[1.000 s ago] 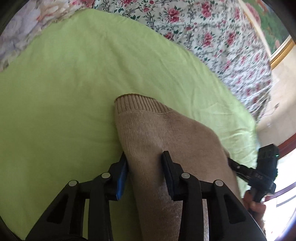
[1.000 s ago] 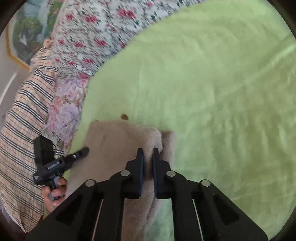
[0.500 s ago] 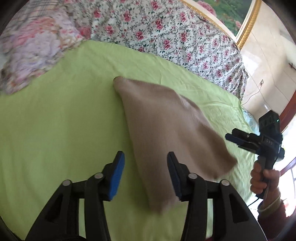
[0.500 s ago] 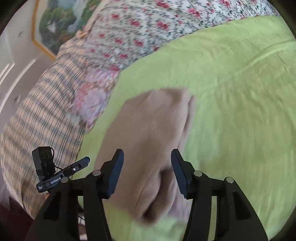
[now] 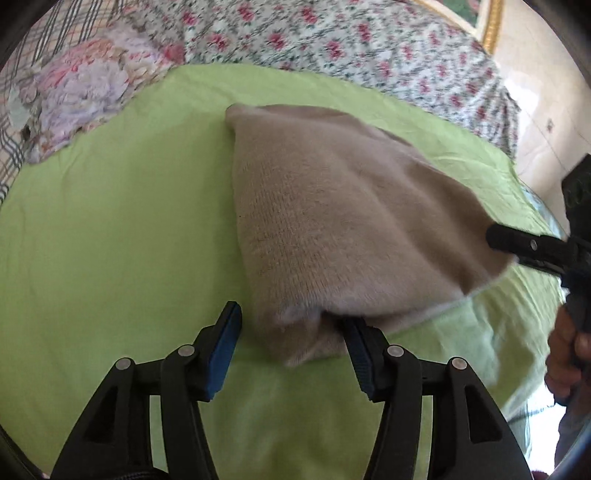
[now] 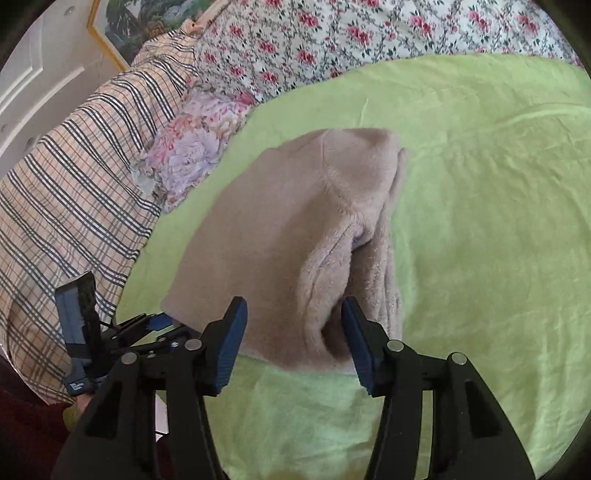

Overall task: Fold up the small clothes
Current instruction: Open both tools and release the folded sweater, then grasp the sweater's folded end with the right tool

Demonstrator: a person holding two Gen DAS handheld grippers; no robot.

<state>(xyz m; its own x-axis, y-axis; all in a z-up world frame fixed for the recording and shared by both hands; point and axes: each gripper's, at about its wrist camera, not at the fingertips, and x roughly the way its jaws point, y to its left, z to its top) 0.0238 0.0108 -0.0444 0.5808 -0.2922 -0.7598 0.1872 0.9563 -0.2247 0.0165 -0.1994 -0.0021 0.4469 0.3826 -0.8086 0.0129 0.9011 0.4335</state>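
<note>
A beige knitted garment [image 5: 332, 221] lies folded on the green sheet [image 5: 110, 240]. It also shows in the right wrist view [image 6: 288, 236], with a thick rolled fold along its right side. My left gripper [image 5: 291, 332] is open, its fingers on either side of the garment's near corner. My right gripper [image 6: 293, 325] is open too, just short of the garment's near edge. Neither holds anything. Each gripper shows in the other's view, the right one [image 5: 532, 247] at the garment's right edge, the left one [image 6: 122, 332] at its left corner.
The green sheet [image 6: 480, 221] covers a bed. A floral bedspread [image 5: 369, 40] lies beyond it, a floral pillow [image 6: 192, 147] and a plaid cover [image 6: 74, 177] on the left. A gold-framed picture [image 6: 122, 22] hangs on the wall.
Both grippers have opened and let go of the garment, then drawn back from it. The garment has dropped flat onto the sheet.
</note>
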